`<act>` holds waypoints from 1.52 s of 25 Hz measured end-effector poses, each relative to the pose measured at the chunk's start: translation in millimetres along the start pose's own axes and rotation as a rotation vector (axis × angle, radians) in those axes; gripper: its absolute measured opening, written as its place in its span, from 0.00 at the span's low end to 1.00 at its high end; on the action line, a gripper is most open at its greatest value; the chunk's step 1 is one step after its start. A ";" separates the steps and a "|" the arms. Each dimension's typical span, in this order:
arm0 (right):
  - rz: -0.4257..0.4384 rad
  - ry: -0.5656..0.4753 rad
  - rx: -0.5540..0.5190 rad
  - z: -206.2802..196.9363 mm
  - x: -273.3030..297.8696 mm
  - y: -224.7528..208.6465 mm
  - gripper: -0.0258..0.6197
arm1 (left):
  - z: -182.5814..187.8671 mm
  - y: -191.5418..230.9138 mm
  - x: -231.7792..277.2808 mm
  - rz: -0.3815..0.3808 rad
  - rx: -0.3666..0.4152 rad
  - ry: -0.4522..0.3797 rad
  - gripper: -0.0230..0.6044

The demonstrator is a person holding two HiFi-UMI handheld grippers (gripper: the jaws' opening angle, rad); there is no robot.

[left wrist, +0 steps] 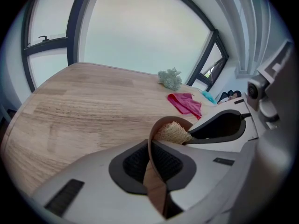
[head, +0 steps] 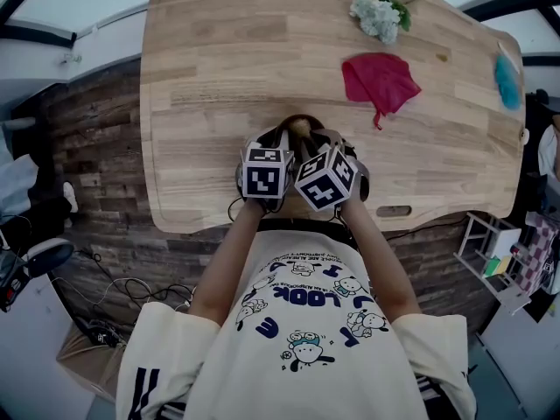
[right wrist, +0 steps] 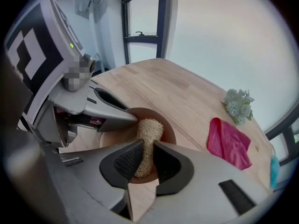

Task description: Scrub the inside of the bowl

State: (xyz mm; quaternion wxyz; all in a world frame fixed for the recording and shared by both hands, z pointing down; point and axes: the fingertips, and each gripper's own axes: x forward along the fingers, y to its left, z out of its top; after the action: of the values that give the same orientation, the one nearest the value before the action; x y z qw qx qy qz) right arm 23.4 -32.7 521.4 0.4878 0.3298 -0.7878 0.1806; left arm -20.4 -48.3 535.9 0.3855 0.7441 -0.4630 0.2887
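- jaws, left gripper: closed on the wall of the brown bowl; one pad lies inside the rim and one outside, with the thin wall pinched between them.
- jaws, right gripper: clamped on a tan loofah scrubber; they grip its lower length, and its free end reaches forward into the bowl.
- bowl: round, brown outside and lighter inside; sits on the table close to its near edge, straight in front of the person; in the head view it is mostly covered by both grippers.
- loofah scrubber: coarse and fibrous, roughly cylindrical; its tip rests inside the bowl against the inner wall, beside the left gripper's jaw tip.
- marker cubes: one on each gripper, side by side above the bowl in the head view, nearly touching.
- table: light wood with rounded corners and visible grain.
- red cloth: crumpled, lying flat on the table, well apart from the bowl, toward the far right.
- sprig of pale flowers: lies at the far edge, beyond the red cloth.
- teal object: small, at the right edge of the table; too blurred to tell what it is.
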 end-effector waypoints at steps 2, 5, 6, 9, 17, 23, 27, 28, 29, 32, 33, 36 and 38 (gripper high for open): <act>-0.028 -0.007 -0.021 1.2 -1.5 -2.1 0.16 | 0.2 0.0 0.4 -0.005 0.000 0.005 0.10; -0.054 -0.023 -0.042 2.1 -3.2 -3.3 0.16 | -0.2 -0.2 0.5 -0.005 -0.001 0.010 0.10; -0.061 -0.027 -0.045 2.5 -3.8 -3.6 0.16 | -0.4 -0.2 0.5 -0.003 0.001 0.011 0.10; -0.079 -0.040 -0.049 5.0 -6.4 -4.9 0.16 | -1.0 0.4 1.1 0.000 0.007 0.018 0.10; -0.092 -0.078 0.018 7.1 -19.0 -12.5 0.16 | -3.0 -1.0 3.2 0.004 0.004 0.021 0.10; -0.098 -0.150 0.138 7.6 -34.4 -24.6 0.16 | -0.7 -1.0 2.7 0.017 0.009 0.010 0.10; -0.114 -0.224 0.240 8.5 -49.2 -39.5 0.16 | -1.6 3.9 0.3 0.029 -0.022 0.011 0.10; -0.113 -0.241 0.266 8.6 -52.2 -42.6 0.16 | -2.1 5.4 -0.5 0.032 -0.029 0.012 0.10; -0.111 -0.254 0.292 8.0 -54.7 -45.5 0.16 | -2.6 6.8 -1.3 0.036 -0.032 0.013 0.10; -0.082 -0.279 0.372 5.3 -59.0 -51.0 0.16 | -3.1 10.7 -4.3 0.048 -0.037 0.014 0.10; -0.073 -0.288 0.399 4.2 -60.4 -52.6 0.16 | -3.1 12.1 -5.6 0.051 -0.040 0.013 0.10; -0.070 -0.317 0.455 1.3 -66.9 -58.4 0.16 | -2.7 16.4 -9.7 0.059 -0.055 0.005 0.10; -0.080 -0.340 0.476 0.9 -72.2 -61.6 0.16 | -2.4 19.3 -12.9 0.066 -0.066 -0.004 0.10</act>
State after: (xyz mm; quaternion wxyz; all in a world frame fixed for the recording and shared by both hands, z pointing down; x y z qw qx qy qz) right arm 87.9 -52.7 454.7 0.2645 0.4913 -0.7802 0.2828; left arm -43.4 -45.6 533.0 0.3991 0.7159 -0.4974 0.2842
